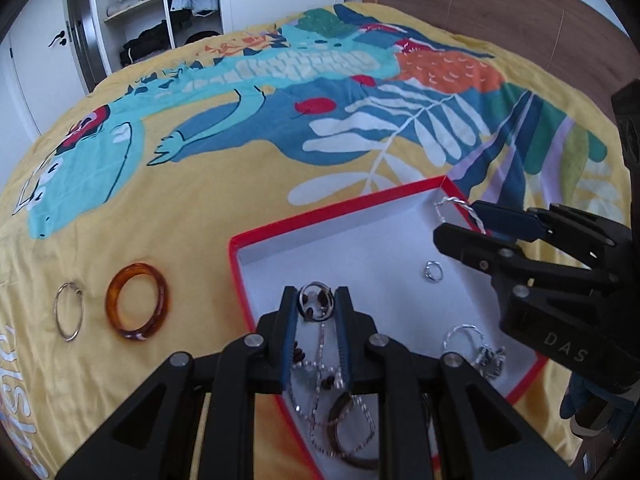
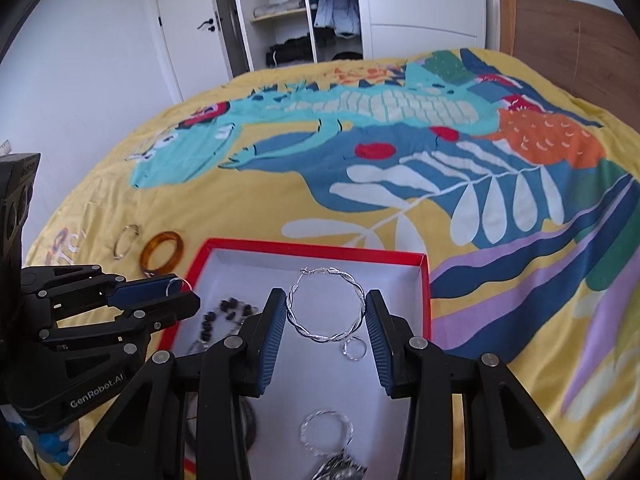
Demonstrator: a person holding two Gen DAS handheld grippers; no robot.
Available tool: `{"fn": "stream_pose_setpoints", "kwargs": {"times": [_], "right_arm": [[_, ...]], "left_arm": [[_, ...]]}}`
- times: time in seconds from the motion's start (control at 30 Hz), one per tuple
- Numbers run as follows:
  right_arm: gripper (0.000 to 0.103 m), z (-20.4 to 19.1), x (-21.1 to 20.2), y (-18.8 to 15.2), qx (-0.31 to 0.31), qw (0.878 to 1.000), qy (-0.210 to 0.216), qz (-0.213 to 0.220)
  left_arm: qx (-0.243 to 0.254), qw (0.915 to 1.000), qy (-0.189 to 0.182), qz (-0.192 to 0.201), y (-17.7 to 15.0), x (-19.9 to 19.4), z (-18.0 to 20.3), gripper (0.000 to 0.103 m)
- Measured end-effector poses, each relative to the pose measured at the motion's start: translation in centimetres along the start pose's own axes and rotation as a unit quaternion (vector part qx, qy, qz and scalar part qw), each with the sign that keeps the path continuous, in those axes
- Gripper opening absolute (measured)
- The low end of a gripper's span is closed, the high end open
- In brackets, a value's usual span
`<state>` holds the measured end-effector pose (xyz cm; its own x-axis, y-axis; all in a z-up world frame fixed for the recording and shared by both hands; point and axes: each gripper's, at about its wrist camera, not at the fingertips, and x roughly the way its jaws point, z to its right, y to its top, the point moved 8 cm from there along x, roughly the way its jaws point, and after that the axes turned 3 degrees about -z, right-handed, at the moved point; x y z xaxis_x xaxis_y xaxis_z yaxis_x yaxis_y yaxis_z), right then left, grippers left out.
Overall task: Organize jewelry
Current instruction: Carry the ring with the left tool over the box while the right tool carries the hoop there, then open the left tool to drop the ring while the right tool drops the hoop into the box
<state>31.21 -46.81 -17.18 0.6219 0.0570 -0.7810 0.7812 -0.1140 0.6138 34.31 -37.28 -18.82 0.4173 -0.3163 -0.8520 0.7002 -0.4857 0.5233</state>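
- Left gripper [image 1: 316, 305]: jaws narrow, clamped on a small silver ring [image 1: 317, 306] above the red box [image 1: 256, 236].
- Right gripper [image 2: 326, 312]: jaws pinch a twisted silver hoop [image 2: 326, 306].
- Amber bangle [image 1: 137, 307] lies on the bed [image 1: 200, 184].

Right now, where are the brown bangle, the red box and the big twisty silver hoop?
brown bangle [image 1: 137, 307]: left wrist view, its hole's rim.
red box [image 2: 316, 249]: right wrist view, far wall.
twisty silver hoop [image 2: 326, 338]: right wrist view, lower arc.

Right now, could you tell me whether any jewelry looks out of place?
Yes: the amber bangle and thin silver hoop lie on the yellow bedspread, left of the red box holding the other pieces.
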Motion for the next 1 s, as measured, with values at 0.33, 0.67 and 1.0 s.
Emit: {"fn": "stream_pose_setpoints", "kwargs": {"times": [0.33,0.67,1.0], "right_arm": [[0.04,2.3,5.8,-0.1,-0.001,0.999,-0.003,-0.052],[0.041,1.8,8.1,-0.6,-0.044,0.995,-0.029,-0.083],[0.041,1.4,8.7,-1.1,-0.069,0.993,-0.041,-0.092]], "left_arm": [[0.001,0.9998,0.01,-0.02,0.6,4.6,0.2,0.017],[-0.023,0.9992,0.001,-0.032,0.0,6.1,-0.5,0.017],[-0.024,0.9993,0.0,-0.029,-0.1,6.0,-0.7,0.018]]}}
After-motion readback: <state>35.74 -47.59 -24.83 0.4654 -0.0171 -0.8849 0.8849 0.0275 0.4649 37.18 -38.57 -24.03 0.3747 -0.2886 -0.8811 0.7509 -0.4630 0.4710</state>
